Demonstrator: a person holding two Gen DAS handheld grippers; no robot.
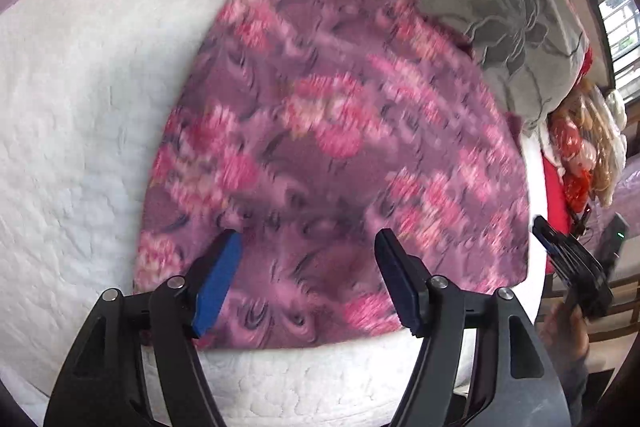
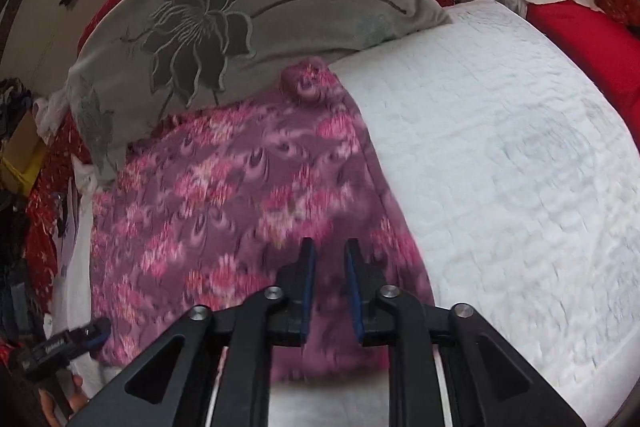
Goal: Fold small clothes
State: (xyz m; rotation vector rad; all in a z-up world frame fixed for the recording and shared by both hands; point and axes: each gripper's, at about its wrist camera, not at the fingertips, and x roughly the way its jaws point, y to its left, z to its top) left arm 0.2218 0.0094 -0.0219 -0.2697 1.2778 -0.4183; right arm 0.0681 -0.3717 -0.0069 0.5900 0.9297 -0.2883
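Left claw (image 1: 308,247) is spread wide above the near edge of the purple-and-pink floral fleece garment (image 1: 332,155). Right claw (image 2: 330,255) is narrowly parted, gripping nothing. The garment lies flat at the white quilted bed (image 1: 80,147) near edge, its far end against the grey flower-print pillow (image 2: 240,11). Risk: a single-layer pinch would skew the fold.

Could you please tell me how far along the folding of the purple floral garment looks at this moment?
Done: the floral garment lies spread fairly flat on the white quilt, against the grey pillow. In hand: nothing; the left gripper is wide open, the right gripper narrowly parted above the cloth. Left: no fold is visible.
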